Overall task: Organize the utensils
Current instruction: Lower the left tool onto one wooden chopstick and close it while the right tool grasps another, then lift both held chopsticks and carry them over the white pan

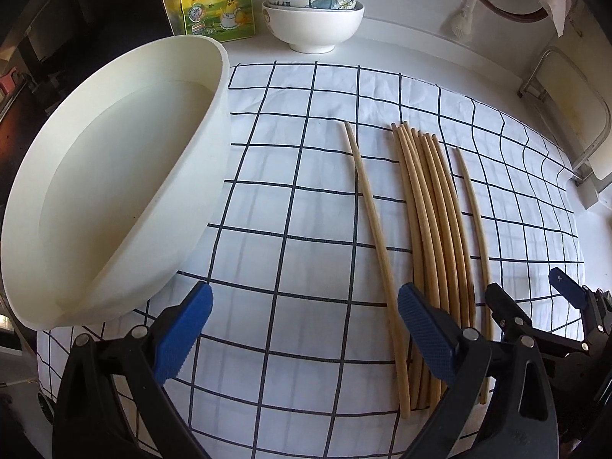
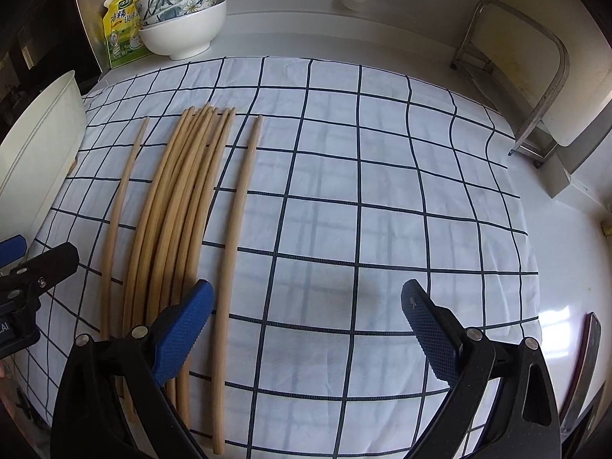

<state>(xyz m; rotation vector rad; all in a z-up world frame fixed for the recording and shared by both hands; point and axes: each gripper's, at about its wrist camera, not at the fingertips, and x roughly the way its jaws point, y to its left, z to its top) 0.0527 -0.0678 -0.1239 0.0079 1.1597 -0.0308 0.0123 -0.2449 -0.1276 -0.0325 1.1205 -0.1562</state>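
Note:
Several wooden chopsticks lie lengthwise on a white cloth with a dark grid (image 1: pixel 298 176) (image 2: pixel 363 199). A tight bundle of chopsticks (image 1: pixel 428 206) (image 2: pixel 179 206) has one single chopstick (image 1: pixel 371 222) (image 2: pixel 120 206) to its left and another single chopstick (image 1: pixel 474 214) (image 2: pixel 237 222) to its right. My left gripper (image 1: pixel 304 329) hovers open above the near ends, the left single chopstick between its blue pads. My right gripper (image 2: pixel 306 329) is open over bare cloth, its left pad above the bundle's near ends. Each gripper shows at the edge of the other's view.
A large white oval tub (image 1: pixel 114 176) (image 2: pixel 38 153) stands tilted at the cloth's left edge. Stacked bowls (image 1: pixel 311 11) (image 2: pixel 183 23) and a yellow seasoning pouch (image 1: pixel 216 0) (image 2: pixel 120 34) sit at the back. A metal rack (image 2: pixel 535 88) stands at the right on the white counter.

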